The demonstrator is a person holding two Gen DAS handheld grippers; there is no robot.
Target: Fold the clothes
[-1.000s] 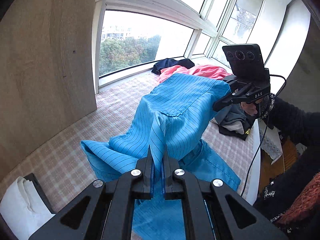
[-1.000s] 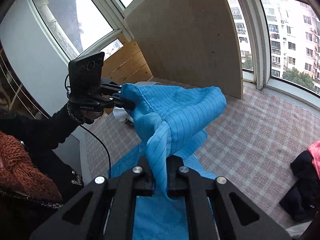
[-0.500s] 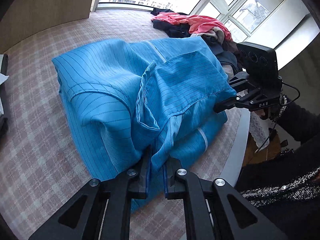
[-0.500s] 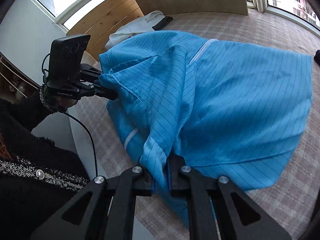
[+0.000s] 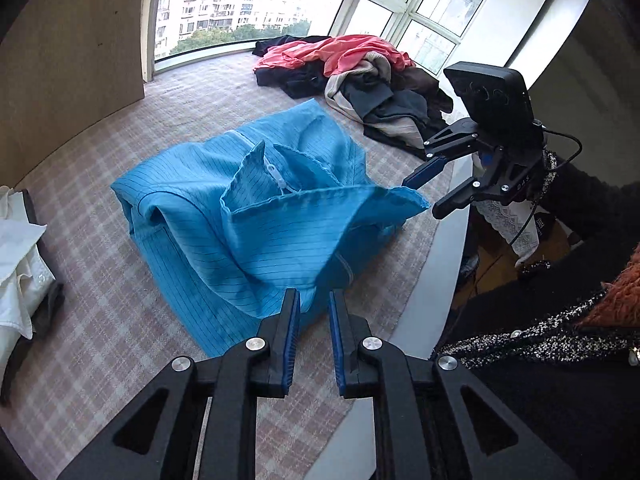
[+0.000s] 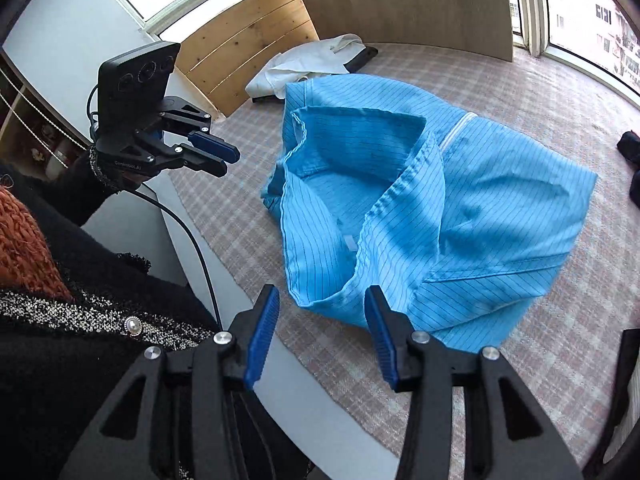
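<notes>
Left wrist: "DAS" on right gripper (image 5: 430, 188)

A checked cloth (image 5: 120, 280) covers the table by windows (image 5: 248, 8).

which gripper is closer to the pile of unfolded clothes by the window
The right gripper: it hovers open just off the blue garment's corner, beside the clothes pile. The left gripper is open at the garment's near edge, with the whole garment between it and the pile.
</notes>
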